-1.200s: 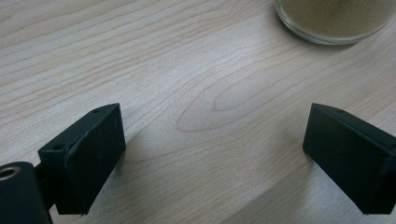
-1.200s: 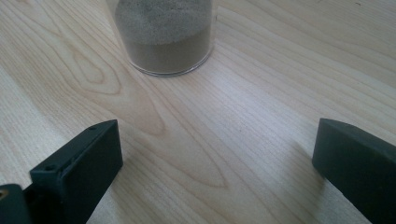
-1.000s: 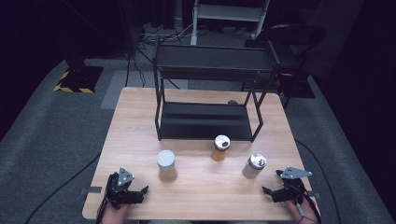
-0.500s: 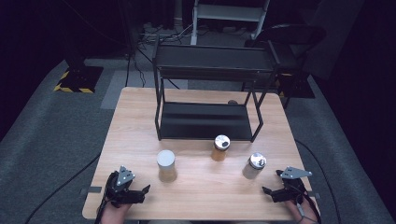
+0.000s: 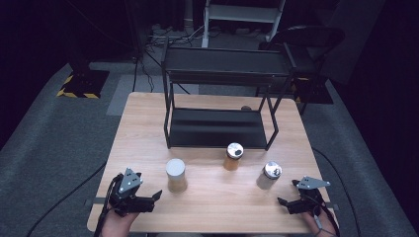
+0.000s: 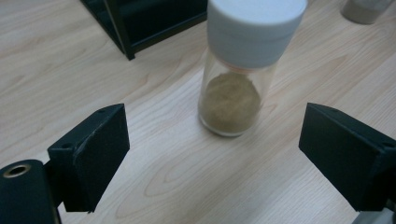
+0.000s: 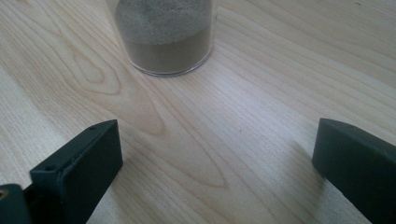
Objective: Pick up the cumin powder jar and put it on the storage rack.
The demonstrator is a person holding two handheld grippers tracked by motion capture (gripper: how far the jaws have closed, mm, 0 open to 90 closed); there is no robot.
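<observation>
Three spice jars stand in a row on the wooden table (image 5: 212, 207). A white-lidded jar (image 5: 176, 175) of tan powder is on the left, and the left gripper view has it (image 6: 243, 70) just ahead. My left gripper (image 5: 153, 197) rests open at the table's front left, a short way from that jar. An amber jar (image 5: 233, 156) stands in the middle. A silver-lidded jar (image 5: 269, 175) of grey-brown powder is on the right, and its base (image 7: 166, 35) is in the right gripper view. My right gripper (image 5: 282, 202) lies open at the front right, empty.
A black two-level metal rack (image 5: 222, 98) stands at the back of the table, behind the jars. A small brown object (image 5: 245, 108) lies behind the rack's lower shelf. The room around the table is dark, with a chair (image 5: 311, 44) at the back right.
</observation>
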